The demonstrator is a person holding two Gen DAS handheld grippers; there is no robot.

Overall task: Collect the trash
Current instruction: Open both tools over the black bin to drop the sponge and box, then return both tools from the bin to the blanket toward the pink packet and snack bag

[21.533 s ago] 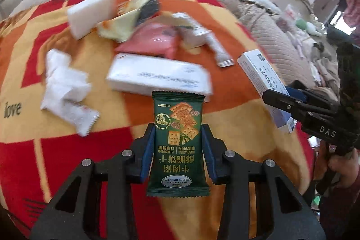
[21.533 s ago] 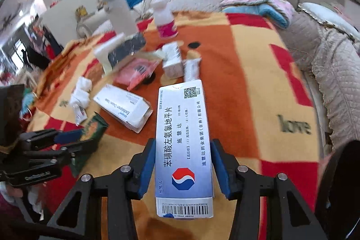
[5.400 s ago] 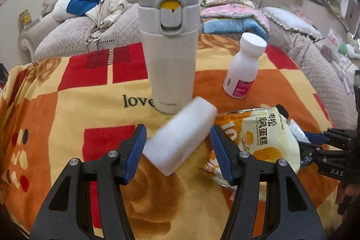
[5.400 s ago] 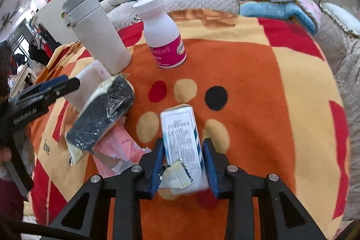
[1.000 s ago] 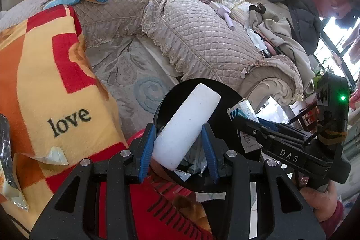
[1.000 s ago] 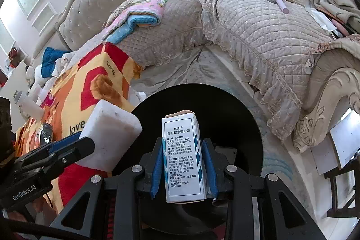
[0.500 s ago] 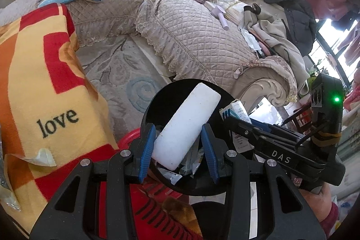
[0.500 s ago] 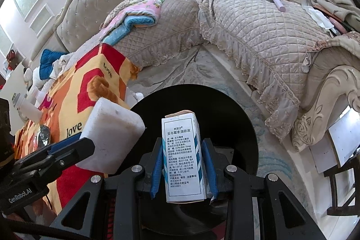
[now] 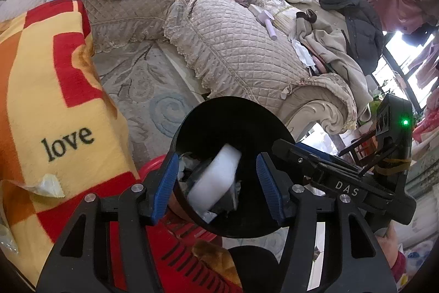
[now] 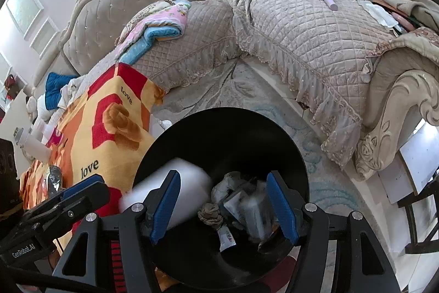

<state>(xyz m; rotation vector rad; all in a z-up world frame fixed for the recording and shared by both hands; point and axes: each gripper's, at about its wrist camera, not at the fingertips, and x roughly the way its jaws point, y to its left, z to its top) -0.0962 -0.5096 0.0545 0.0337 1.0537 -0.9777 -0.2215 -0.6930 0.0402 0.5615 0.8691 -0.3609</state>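
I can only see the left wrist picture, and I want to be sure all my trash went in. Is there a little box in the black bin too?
Observer: Yes. The right wrist view shows a blurred small box down inside the black bin, below the right gripper.
Operator: Is that gripper squeezing anything?
Observer: No. Its jaws have just been opening, and nothing sits between its blue pads.
Operator: Is anything left on the blanket?
Observer: A white tumbler is at the far end of the blanket.
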